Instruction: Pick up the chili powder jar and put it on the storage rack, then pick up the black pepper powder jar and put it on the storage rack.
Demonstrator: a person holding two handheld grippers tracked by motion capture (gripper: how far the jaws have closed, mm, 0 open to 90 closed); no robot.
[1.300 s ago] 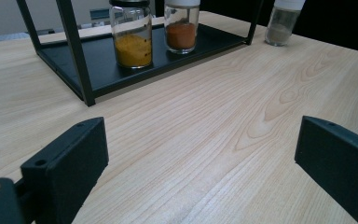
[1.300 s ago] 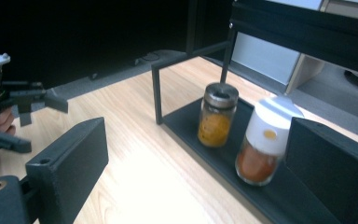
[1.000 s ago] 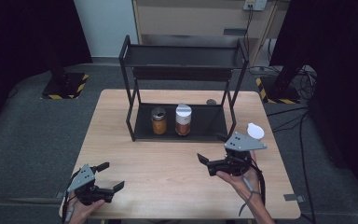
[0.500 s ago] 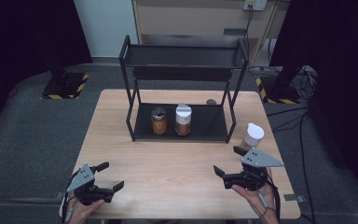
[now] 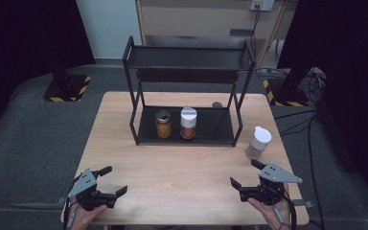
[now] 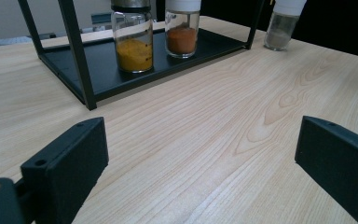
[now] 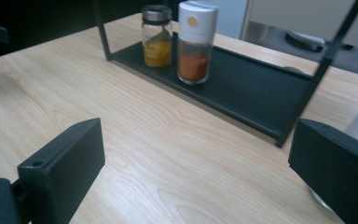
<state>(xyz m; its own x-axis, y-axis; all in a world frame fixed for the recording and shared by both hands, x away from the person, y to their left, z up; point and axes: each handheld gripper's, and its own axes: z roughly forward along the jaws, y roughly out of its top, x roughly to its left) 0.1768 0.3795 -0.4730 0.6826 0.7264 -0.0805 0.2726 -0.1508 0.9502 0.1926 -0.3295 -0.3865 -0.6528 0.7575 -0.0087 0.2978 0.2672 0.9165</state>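
Note:
A black two-tier rack stands on the wooden table. Its lower shelf holds a dark-lidded jar of yellow powder and a white-lidded jar of red powder. A third white-lidded jar stands on the table right of the rack. My right gripper is near the front right edge, short of that jar; its jaws have just been opening and hold nothing. My left gripper rests open and empty at the front left.
A small dark round object lies on the table behind the rack. The rack's upper shelf is bare. Bare wood lies between the two grippers and in front of the rack. Cables trail off the table's right side.
My right gripper has drawn back from beside the white-lidded jar toward the near edge and a little right, sinking lower. The jar stays on the table. The left gripper has not moved.

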